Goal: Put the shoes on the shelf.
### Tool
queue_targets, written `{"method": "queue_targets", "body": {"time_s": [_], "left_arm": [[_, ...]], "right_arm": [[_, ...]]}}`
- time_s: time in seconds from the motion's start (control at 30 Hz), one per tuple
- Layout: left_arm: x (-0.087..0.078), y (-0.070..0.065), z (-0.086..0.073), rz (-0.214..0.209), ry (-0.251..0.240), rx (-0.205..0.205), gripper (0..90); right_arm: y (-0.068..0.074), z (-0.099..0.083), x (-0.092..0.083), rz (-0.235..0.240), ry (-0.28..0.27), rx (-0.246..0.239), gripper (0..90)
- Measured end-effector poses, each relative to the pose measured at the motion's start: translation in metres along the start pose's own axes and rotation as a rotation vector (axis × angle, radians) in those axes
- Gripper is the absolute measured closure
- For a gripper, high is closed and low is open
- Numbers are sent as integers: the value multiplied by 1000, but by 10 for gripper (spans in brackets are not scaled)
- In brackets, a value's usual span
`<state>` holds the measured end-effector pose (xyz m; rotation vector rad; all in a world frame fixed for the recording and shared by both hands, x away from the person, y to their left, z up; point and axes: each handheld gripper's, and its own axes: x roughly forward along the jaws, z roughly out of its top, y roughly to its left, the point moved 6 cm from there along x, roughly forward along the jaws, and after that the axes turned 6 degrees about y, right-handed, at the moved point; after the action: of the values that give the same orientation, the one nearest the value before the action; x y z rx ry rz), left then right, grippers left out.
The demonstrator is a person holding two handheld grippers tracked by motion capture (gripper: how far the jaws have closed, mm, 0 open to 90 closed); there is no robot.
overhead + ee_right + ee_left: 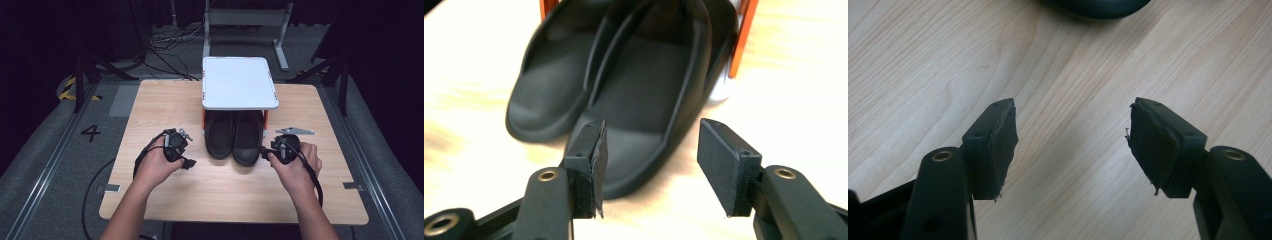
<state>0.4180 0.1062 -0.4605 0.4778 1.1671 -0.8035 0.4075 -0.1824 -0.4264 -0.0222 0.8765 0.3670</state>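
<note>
While its jaws are standing spread and empty, the right gripper [650, 167] is facing two black slippers [234, 137] sitting under a white shelf [239, 83]; the left gripper [1071, 147], likewise spread, is hovering over the desk [170, 105].

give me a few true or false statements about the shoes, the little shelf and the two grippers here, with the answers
1. Two black shoes sit side by side under the white shelf. True.
2. The left gripper is clamped on a shoe. False: its jaws stand open over bare wooden table.
3. The right gripper points at the shoes with its jaws open. True.
4. A shoe rests on top of the shelf. False: the top of the shelf is bare.
5. The shelf has orange legs. True.
</note>
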Motion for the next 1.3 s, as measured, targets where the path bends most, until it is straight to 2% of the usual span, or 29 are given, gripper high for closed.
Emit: {"method": "queue_targets", "body": {"time_s": [0.13,0.2,0.27,0.37,0.43,0.47,0.53,0.57,0.63,0.73,0.8,0.87,0.93,1.03,1.2,1.3], "left_arm": [[6,-7,5,2,7,12,361],[9,-11,8,7,-5,1,388],[10,-14,11,6,-10,-1,420],[15,-21,16,0,10,19,466],[21,-27,19,-27,35,35,510],[21,-27,19,-27,35,35,518],[29,-33,21,-35,70,55,553],[29,-33,21,-35,70,55,565],[36,-37,23,-43,76,64,581],[43,-42,25,-53,87,71,636],[49,-46,28,-41,85,73,668],[52,-49,32,-30,83,77,703],[55,-50,37,-33,75,57,740],[58,-51,47,-40,54,25,780],[68,-55,56,-22,75,49,795],[72,-56,60,-15,66,39,814]], "right_arm": [[0,-13,5,8,31,-5,477],[-1,-21,12,12,52,3,493],[1,-29,18,2,83,-9,508],[8,-36,24,16,113,-27,529],[14,-41,27,18,142,-45,559],[18,-43,29,22,154,-51,572],[23,-46,32,48,181,-51,618],[23,-46,32,48,181,-51,618],[30,-50,36,109,217,-38,650],[37,-53,42,108,250,-54,689],[40,-54,46,119,268,-60,716],[42,-54,50,109,287,-52,739],[42,-53,55,101,305,-39,756],[41,-52,60,115,324,-4,774],[38,-46,64,105,352,34,818],[35,-44,66,90,356,33,824]]}}
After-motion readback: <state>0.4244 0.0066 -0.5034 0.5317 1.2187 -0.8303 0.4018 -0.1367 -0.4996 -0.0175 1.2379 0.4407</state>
